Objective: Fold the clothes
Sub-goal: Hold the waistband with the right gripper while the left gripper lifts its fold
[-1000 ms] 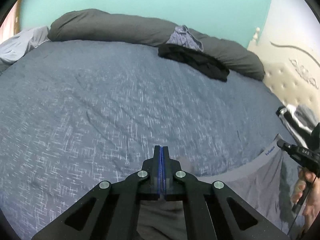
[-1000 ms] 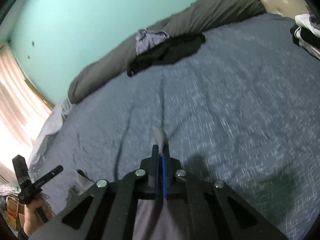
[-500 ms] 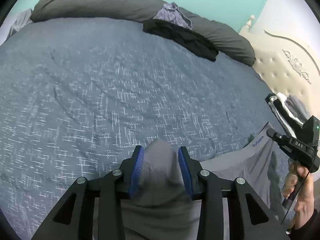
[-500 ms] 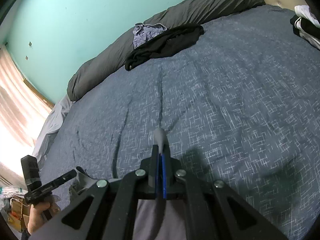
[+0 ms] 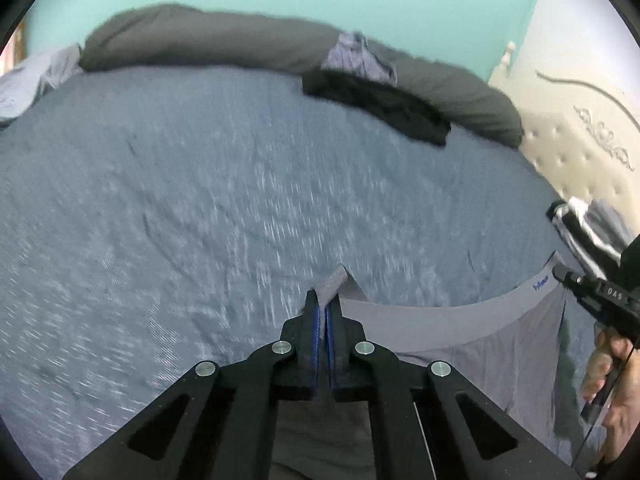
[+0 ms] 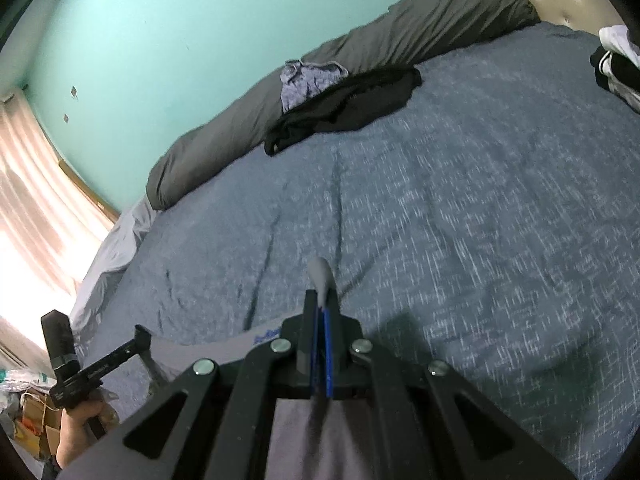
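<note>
One wide blue bedspread [image 5: 200,208] is seen beneath the grey garment [image 5: 460,320], whose waistband is stretched left to right at the near edge. Its ends are pinched by the left gripper [image 5: 325,307], just closed, and right gripper [image 6: 322,304].

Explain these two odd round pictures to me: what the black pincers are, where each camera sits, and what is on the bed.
No robot here: a person holds a handheld two-finger gripper in each hand, with a fisheye camera on each looking along its fingers. One picture is from the left gripper, the other from the right gripper. Each view also catches the other tool at its edge. Both are shut on the waistband of the same grey garment, which is stretched between them above the blue bedspread. The left jaws have just been closing on it. Farther back lie a black garment, a lilac garment and a long grey bolster.
</note>
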Motion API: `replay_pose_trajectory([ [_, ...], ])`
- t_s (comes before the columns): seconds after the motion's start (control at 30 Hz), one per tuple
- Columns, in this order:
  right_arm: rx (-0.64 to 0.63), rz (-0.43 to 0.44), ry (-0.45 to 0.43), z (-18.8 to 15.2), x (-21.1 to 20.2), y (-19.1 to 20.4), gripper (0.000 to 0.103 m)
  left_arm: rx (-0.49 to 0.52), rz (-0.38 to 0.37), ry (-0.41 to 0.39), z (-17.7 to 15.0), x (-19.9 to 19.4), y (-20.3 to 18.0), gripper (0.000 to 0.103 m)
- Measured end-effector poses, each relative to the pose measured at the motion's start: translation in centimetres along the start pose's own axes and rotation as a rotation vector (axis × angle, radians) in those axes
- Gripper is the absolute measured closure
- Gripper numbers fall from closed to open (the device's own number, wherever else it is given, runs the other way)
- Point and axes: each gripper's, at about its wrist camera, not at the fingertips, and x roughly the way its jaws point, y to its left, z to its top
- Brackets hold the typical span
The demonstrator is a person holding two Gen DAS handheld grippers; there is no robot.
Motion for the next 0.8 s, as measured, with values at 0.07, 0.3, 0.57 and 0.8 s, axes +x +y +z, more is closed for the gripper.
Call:
replay_pose_trajectory([
  [0.07, 0.003, 0.013, -0.008, 0.3, 0.3, 0.4, 0.101, -0.002, 0.010, -0.033, 0.7, -0.6, 0.1, 0.100],
  [0.3, -0.017, 0.010, -0.029, 1.2, 2.1, 1.8, 0.101, -0.009, 0.030, -0.039, 1.7, 0.3, 1.0, 0.100],
  [0.57, -0.014, -0.002, 0.010, 1.4, 4.6, 1.0, 0.101, -0.030, 0.008, 0.012, 1.9, 2.9, 1.7, 0.099],
  [0.8, 0.020, -0.030, 0.037, 0.9, 5.7, -0.3, 0.101, -0.088, -0.042, 0.035, 1.6, 3.3, 2.3, 0.062],
])
